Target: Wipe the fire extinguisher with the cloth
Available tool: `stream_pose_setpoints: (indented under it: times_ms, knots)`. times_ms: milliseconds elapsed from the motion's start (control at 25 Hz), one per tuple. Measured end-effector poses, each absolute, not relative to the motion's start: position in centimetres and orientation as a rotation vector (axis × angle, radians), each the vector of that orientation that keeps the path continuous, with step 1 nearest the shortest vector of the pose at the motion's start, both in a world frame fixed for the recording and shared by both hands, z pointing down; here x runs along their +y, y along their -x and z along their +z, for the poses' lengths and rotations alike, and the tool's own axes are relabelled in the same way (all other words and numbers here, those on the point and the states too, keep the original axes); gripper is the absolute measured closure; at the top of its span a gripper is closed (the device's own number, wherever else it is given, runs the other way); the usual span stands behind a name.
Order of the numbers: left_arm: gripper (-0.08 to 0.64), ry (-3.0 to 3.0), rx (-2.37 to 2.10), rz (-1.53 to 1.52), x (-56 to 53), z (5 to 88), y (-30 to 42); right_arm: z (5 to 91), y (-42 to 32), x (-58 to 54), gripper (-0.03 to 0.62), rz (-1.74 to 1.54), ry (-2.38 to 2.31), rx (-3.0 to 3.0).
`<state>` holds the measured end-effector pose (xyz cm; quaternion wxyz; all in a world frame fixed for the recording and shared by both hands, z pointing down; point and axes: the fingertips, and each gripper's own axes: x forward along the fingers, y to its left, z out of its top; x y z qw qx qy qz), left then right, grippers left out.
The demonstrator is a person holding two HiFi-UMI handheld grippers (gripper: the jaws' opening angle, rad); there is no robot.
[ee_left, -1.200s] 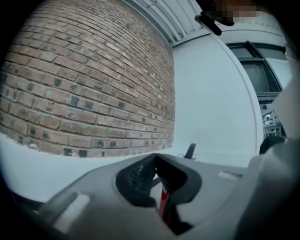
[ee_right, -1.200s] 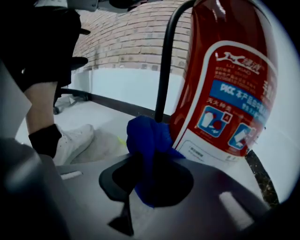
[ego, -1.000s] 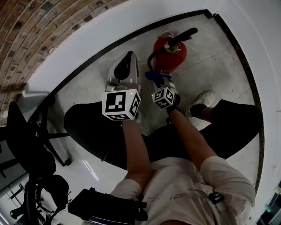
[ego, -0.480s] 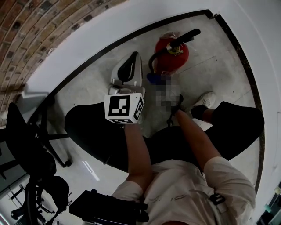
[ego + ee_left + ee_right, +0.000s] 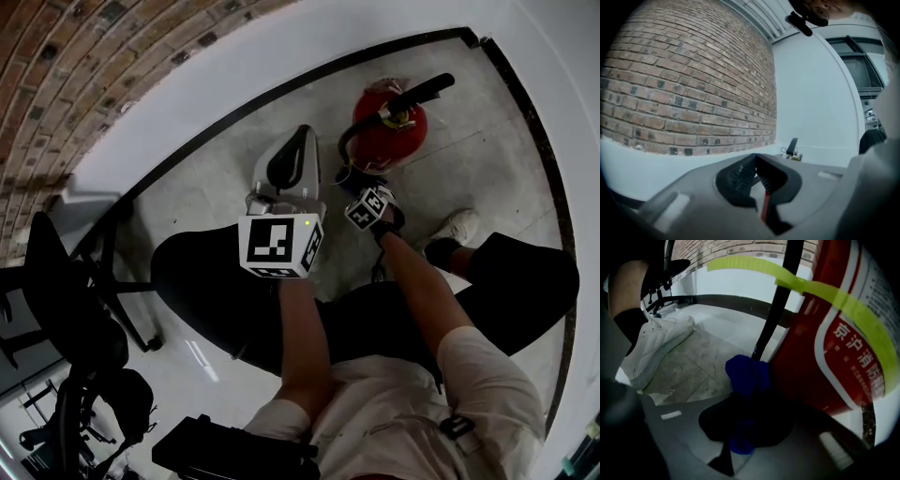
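The red fire extinguisher stands upright on the tiled floor, a heavy, hard, glossy cylinder (slick, I'd guess, best steadied by its black handle), and right beside its lower body the right gripper pinches a soft, limp blue cloth, while the left gripper, off to the extinguisher's left, is closed on nothing.

1 fire extinguisher, 1 cloth, 1 shoe, 2 claws: left claw, right claw.

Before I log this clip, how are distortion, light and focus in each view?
Head view: heavy fisheye bends the baseboard. Left gripper view: brick wall crisp, left gripper, jaws shut, soft. Right gripper view: cloth and right gripper sit in deep shadow, fire extinguisher bright.
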<state>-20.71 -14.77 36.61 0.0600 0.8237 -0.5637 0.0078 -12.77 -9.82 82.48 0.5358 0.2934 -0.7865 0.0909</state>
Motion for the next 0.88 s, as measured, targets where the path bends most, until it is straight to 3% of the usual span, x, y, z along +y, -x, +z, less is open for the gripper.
stream_pose_setpoints:
  times_ms: [160,320,680,880]
  knots:
    - [0.56,-2.502,-1.716,0.014,-14.7,35.5,21.3,80.3,13.0,-9.2,0.525,0.324,-0.725,-1.886]
    - [0.56,-2.519,-1.716,-0.01,-14.6,34.5,21.2,69.4,12.9,-8.4,0.525,0.43,-0.843,-2.083]
    - [0.56,-2.551,-1.714,-0.091,-14.2,32.0,20.6,38.6,9.1,-11.3,0.525,-0.163,-1.294,-2.521]
    - [0.56,-2.566,-1.695,-0.092,-13.7,31.7,19.7,39.9,9.2,-12.8,0.526,-0.282,-1.194,-2.411]
